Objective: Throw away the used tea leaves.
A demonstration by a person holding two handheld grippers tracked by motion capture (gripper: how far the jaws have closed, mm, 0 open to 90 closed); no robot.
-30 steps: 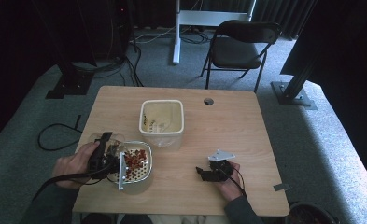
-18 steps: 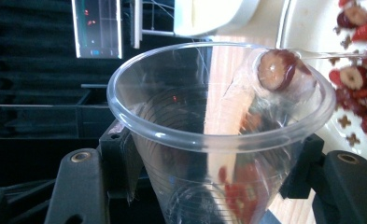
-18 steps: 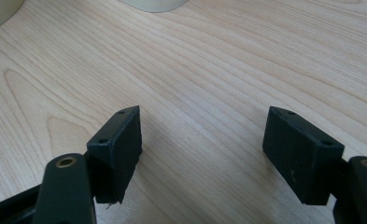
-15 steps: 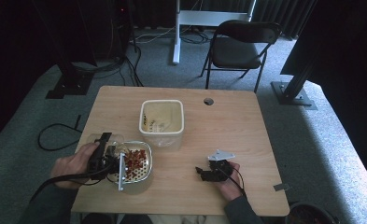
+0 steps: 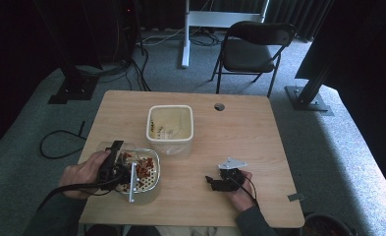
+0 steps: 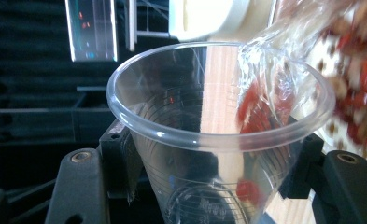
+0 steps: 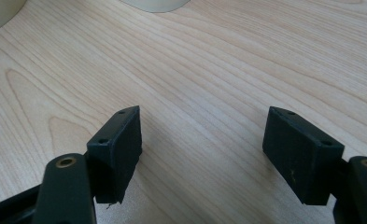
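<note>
Clear glossy plastic cup (image 6: 218,140); matt pale wood-grain table (image 7: 218,60); matt black claws.

A light wooden table (image 5: 259,147) is seen; a cream tub (image 5: 170,129) sits at 12 o'clock of a snack-filled container (image 5: 142,172).

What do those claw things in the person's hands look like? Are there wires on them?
Both are black. Each jaw of the right gripper ends in a flat, blocky black pad with small screw holes, on an arm with a brass-coloured rivet. It carries a grey three-cornered plate on top. A black cable trails from the left gripper. The sleeves look dark grey.
</note>
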